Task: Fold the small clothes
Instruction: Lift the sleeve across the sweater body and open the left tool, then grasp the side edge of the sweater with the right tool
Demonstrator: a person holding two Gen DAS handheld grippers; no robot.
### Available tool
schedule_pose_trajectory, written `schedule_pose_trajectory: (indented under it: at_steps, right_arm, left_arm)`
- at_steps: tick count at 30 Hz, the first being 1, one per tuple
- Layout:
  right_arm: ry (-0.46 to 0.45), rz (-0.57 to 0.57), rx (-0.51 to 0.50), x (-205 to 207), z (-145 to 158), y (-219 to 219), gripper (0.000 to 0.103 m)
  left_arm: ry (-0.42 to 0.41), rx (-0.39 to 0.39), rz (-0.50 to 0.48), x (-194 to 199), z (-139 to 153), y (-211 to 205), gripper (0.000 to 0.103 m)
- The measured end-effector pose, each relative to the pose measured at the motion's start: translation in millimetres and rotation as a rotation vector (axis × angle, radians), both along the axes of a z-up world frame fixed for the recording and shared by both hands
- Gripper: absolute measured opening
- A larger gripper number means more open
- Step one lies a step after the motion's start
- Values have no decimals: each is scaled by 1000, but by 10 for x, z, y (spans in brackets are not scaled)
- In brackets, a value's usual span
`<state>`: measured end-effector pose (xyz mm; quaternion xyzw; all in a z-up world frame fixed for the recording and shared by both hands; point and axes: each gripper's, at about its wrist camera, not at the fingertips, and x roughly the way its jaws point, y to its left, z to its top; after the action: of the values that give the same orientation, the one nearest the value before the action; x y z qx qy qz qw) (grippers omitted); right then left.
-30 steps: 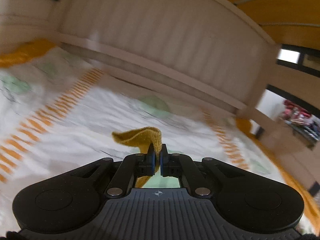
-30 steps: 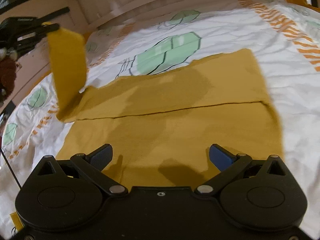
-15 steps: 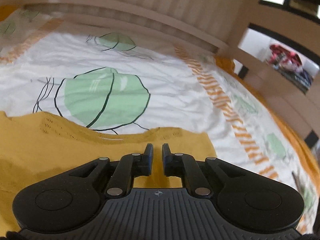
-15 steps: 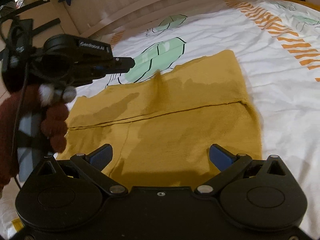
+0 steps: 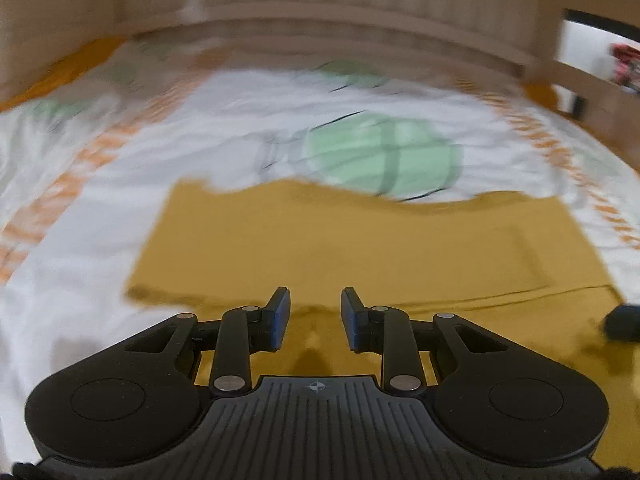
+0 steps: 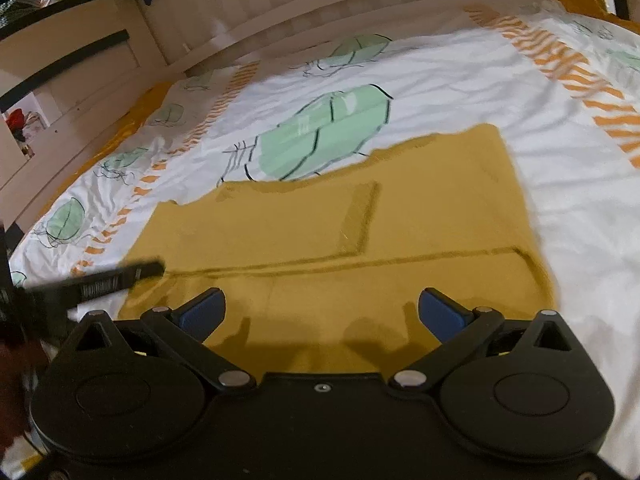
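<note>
Mustard-yellow garment [image 6: 340, 240] lies flat on the white printed bedsheet [image 6: 460, 92], sleeves folded in over the body, its far edge overlapping a green leaf print [image 6: 320, 132]. Left gripper [image 5: 315, 312] low over the garment's near left portion — jaws opening, nothing between the blue pads [image 5: 280, 316]. Right gripper [image 6: 320, 312] above the garment's near edge — jaws spread wide, empty. Wooden slatted bed rail [image 6: 320, 4] runs along the sheet's far edge.

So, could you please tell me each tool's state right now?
Left tool: jaws opening, nothing between them.
Right tool: open wide, empty.
</note>
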<state>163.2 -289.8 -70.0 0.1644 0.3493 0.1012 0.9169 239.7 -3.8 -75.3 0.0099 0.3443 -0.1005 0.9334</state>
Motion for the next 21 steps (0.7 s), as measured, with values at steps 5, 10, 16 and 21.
schedule_pose_trajectory:
  at_steps: [5,10,16,21]
  right_arm:
    - [-5,-2,14,187,-5,69,103]
    - [6,-14,21,354,-38,89,103]
    - [9,-23,19,511,-99,66,103]
    - [33,-49,62,652,-205,22,102]
  left_arm:
    - [43,-18,112,101,-136,318,27]
    - [30,-15,144,164,-170,353,27]
    - [3,-67,164,118,-343,509,34]
    - [-10,-190,169,98,-416,665,35]
